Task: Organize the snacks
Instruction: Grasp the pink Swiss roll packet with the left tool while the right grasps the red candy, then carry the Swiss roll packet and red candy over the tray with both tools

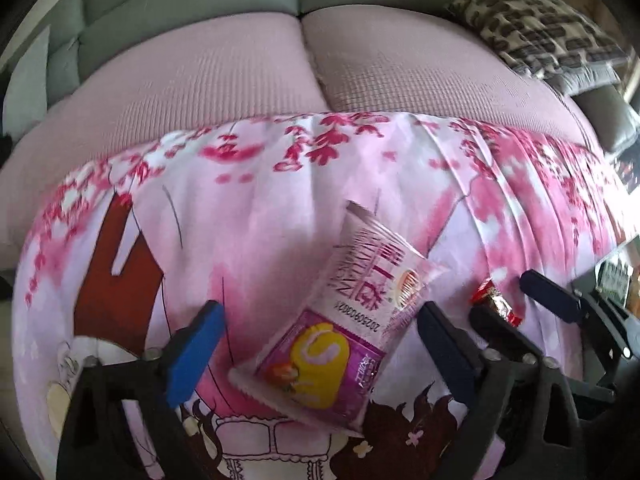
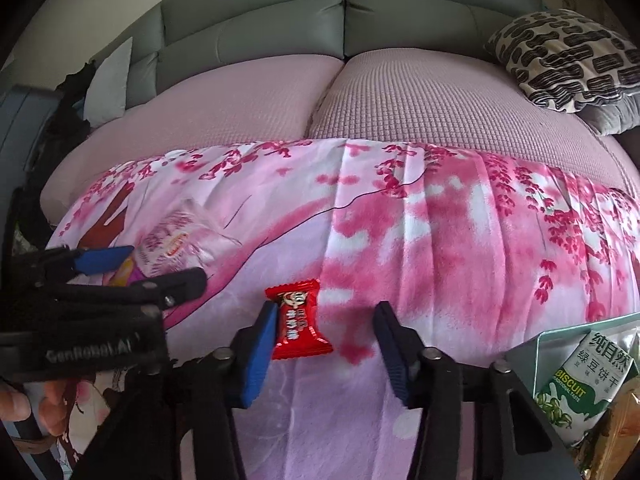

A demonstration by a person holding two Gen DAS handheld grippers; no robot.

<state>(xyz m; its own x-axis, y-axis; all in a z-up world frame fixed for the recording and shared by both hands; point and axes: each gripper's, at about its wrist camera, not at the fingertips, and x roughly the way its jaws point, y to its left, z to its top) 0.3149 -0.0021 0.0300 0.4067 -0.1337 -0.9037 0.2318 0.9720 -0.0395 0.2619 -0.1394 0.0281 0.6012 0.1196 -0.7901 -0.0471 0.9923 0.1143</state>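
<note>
the right gripper (image 2: 324, 354) is straddling a small red candy (image 2: 301, 320) on the pink floral blanket (image 2: 440, 240), fingers released: the left pad is touching the wrapper's edge while the other is standing well clear. for a clean pinch, i'd judge it should be centring on the candy and pressing down into the soft cloth so the crinkly wrapper isn't sliding out.

just beside it, the left gripper (image 1: 320, 344) is hanging open around a purple-and-white cake roll packet (image 1: 348, 328) lying slantwise, neither pad pressing it; it needs to be squaring to the packet's narrow width.

the 2 tools are crowding each other, so 1 could be knocking the other's snack.

at the right, a clear bin (image 2: 568, 336) is holding a green biscuit pack (image 2: 580, 380).

further off are a patterned cushion (image 2: 568, 56) and the grey sofa back (image 2: 280, 28).
</note>
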